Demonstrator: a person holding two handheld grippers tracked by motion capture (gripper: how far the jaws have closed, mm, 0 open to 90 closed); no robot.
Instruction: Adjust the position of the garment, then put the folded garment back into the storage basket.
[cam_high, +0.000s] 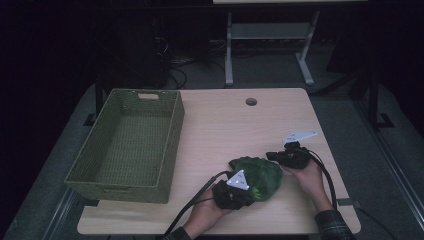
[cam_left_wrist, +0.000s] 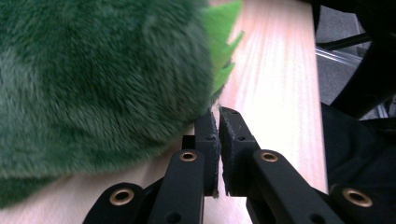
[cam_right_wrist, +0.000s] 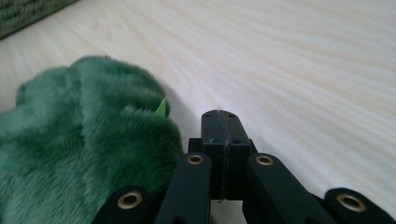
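High view has both closed, empty grippers, left gripper (cam_high: 243, 192) and right gripper (cam_high: 272, 155), flanking the green plush toy (cam_high: 257, 176), probably to squeeze and lift it into the basket (cam_high: 172, 137).

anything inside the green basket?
The woven basket looks empty: its bare floor shows in the high view. The strip behind its near wall is hidden. The green plush toy lies on the table.
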